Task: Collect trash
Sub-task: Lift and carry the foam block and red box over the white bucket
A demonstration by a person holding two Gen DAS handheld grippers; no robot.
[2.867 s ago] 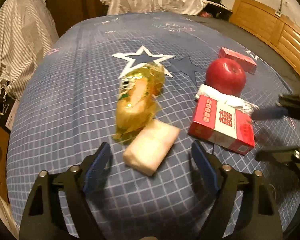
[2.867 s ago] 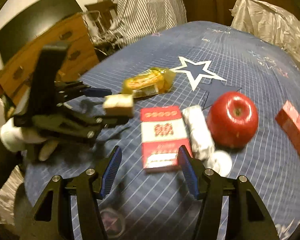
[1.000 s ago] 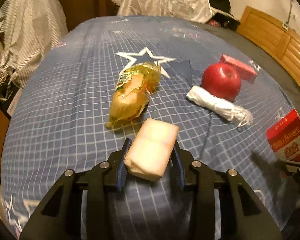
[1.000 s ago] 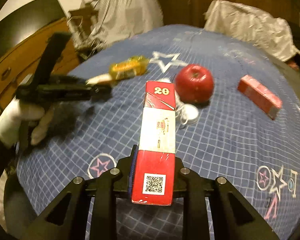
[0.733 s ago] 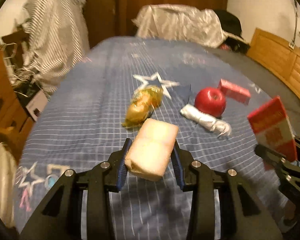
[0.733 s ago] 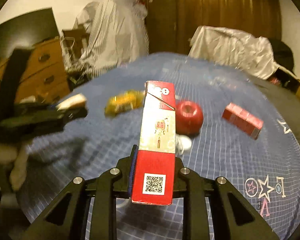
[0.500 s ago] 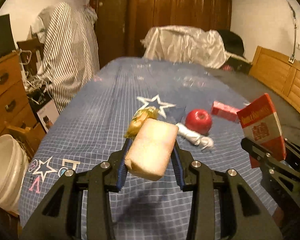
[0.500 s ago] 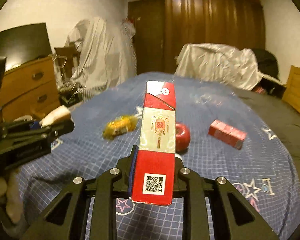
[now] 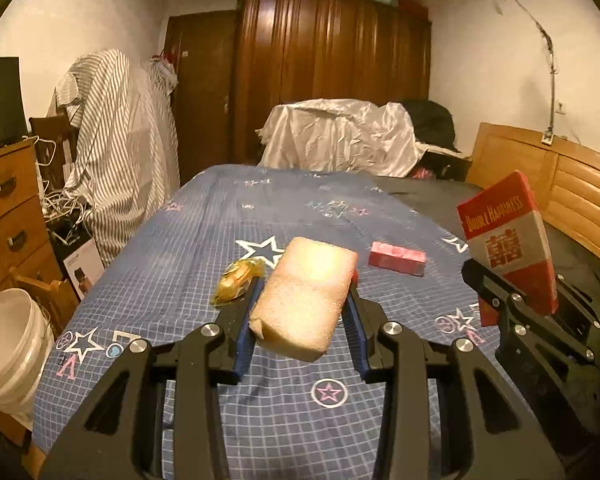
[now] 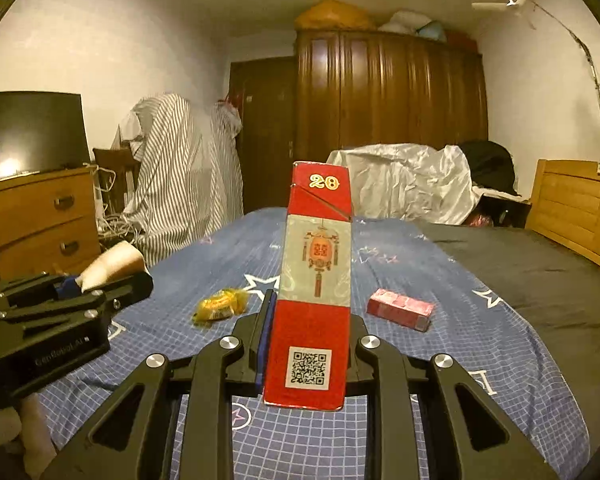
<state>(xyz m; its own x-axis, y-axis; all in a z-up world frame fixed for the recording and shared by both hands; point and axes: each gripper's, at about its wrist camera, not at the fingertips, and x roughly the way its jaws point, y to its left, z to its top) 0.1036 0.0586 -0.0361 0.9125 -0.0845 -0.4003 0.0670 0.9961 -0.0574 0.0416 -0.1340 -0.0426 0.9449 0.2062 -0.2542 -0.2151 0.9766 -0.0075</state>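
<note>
The left gripper (image 9: 303,312) is clamped on a pale sponge block (image 9: 306,300), which hides whatever lies just beyond its tips. The right gripper (image 10: 308,332) pinches an upright red carton (image 10: 314,280). Ahead on the bedspread (image 9: 188,256) lie a yellow wrapper (image 9: 238,280) and a small red box (image 10: 400,308).

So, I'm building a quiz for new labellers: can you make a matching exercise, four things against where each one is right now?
Things:
1. foam block
2. red carton
3. yellow wrapper
4. white bucket

Places:
A. lying on the blue bedspread
B. clamped in the right tool
C. beside the bed, on the floor
D. clamped in the left tool

Pairs: 1-D, 2-B, 3-A, 4-C
</note>
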